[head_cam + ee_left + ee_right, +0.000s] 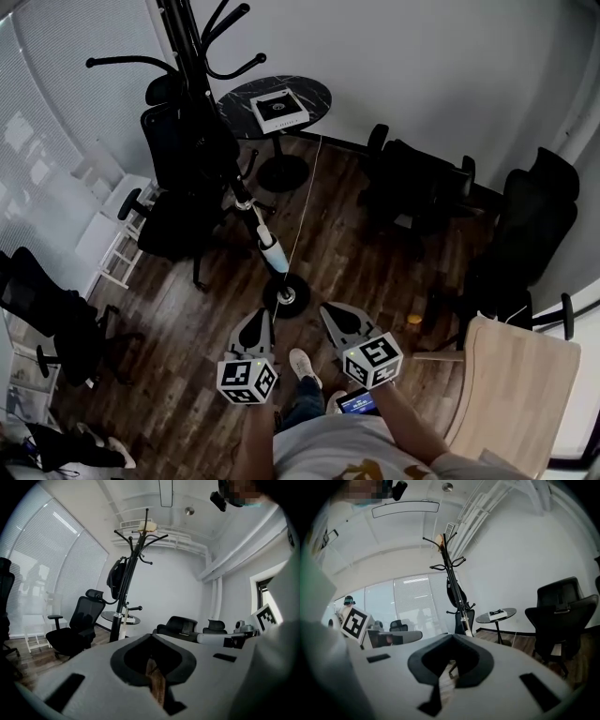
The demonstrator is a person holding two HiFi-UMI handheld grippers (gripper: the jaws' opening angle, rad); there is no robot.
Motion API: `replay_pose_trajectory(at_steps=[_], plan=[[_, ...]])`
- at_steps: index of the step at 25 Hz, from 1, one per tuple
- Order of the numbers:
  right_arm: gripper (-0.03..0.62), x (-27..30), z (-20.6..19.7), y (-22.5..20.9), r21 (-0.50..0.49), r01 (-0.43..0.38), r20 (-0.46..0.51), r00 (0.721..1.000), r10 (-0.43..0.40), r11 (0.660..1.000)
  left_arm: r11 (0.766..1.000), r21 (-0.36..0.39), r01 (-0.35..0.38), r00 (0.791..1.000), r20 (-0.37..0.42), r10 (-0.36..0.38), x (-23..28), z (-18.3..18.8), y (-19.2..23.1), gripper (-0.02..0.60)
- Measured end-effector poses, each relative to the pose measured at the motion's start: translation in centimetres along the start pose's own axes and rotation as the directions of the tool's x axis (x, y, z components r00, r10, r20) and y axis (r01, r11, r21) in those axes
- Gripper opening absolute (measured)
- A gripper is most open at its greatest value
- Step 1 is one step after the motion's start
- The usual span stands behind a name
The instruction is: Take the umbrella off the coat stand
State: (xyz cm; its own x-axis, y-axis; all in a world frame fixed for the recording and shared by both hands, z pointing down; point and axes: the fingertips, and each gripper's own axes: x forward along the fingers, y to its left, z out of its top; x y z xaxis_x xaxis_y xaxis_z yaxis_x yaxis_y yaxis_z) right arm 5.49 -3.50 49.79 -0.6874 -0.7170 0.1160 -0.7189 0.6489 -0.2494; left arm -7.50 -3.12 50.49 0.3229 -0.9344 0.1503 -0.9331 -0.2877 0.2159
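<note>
The black coat stand (199, 89) rises at the upper left, and its round base (286, 296) rests on the wood floor just ahead of me. A dark folded umbrella (246, 208) with a pale lower end (273, 253) hangs along the pole. The umbrella (117, 579) shows against the pole in the left gripper view, and the umbrella (456, 594) shows the same way in the right gripper view. My left gripper (254, 324) and right gripper (336, 318) hover side by side short of the base. Both are shut and hold nothing. The left gripper (150, 636) and right gripper (451, 636) point at the stand.
A round dark table (277, 98) carrying a white box (279, 109) stands behind the stand. Black office chairs (183, 155) (417, 187) (530, 230) ring the room. A light wooden tabletop (511, 394) is at my right, and a white cable (305, 202) runs across the floor.
</note>
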Motion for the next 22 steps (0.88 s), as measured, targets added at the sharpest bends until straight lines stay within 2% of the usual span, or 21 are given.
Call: replay_pose_trajectory(at_steps=[11, 17, 22], plan=[[0.012, 7.9, 0.6, -3.4, -0.013, -0.009, -0.051, 0.999, 0.008, 1.0, 0.999, -0.037, -0.005, 1.0, 0.008, 0.006, 6.3, 1.4, 5.0, 0.02], [0.012, 12.0, 0.6, -5.2, 0.005, -0.008, -0.078, 0.997, 0.009, 1.0, 1.0, 0.019, 0.007, 1.0, -0.015, -0.007, 9.6, 1.4, 7.0, 0.02], [0.012, 15.0, 0.8, -6.0, -0.001, -0.008, -0.094, 0.996, 0.008, 1.0, 1.0, 0.022, 0.013, 1.0, -0.02, -0.013, 11.9, 2.1, 9.0, 0.02]])
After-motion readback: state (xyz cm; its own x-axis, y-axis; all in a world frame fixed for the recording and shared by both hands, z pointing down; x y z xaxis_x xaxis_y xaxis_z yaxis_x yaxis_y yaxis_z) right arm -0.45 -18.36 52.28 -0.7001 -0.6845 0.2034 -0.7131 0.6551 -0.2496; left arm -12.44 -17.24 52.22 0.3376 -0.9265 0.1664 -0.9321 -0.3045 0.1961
